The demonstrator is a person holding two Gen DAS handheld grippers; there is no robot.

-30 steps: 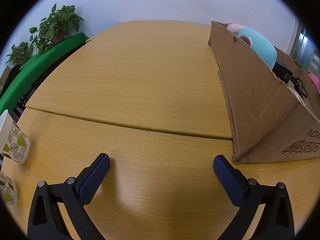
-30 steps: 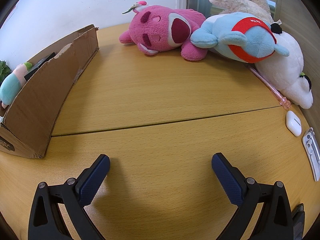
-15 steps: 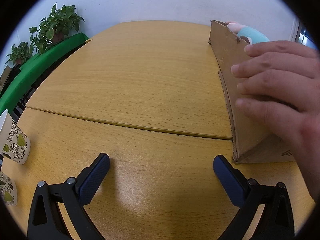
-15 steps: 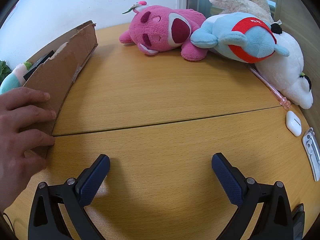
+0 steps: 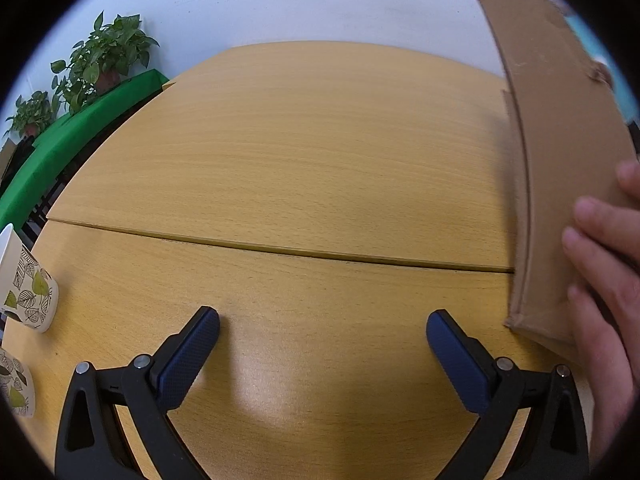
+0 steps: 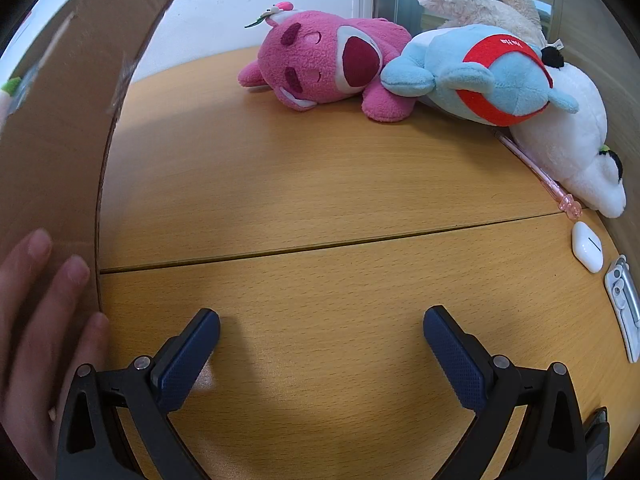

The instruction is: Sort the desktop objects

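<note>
Jaws of both grippers, left (image 5: 323, 338) and right (image 6: 322, 336), gaping and empty above the bench (image 5: 280, 168), best kept clear while hand (image 6: 38, 344) steadies box (image 6: 52, 128), then aimed at the pink plush (image 6: 320, 68) beyond.

— How is the light?

— Bright and even. A pale sheen sits on the worktop (image 5: 304, 160) between the fingers (image 5: 188, 360) in the left view, and soft shadows spread just behind the finger pads.

— Any blur?

— The cardboard box (image 5: 560, 152) is smeared along its edges in both views, and so is the hand (image 6: 36, 344) against it. The plush toys (image 6: 328, 68) are sharp.

— Distortion?

— Strong fisheye: the worktop seam bows, the box wall curves, and black corners ring each frame. The potted plants (image 5: 100, 60) at the left rim look squeezed.
</note>
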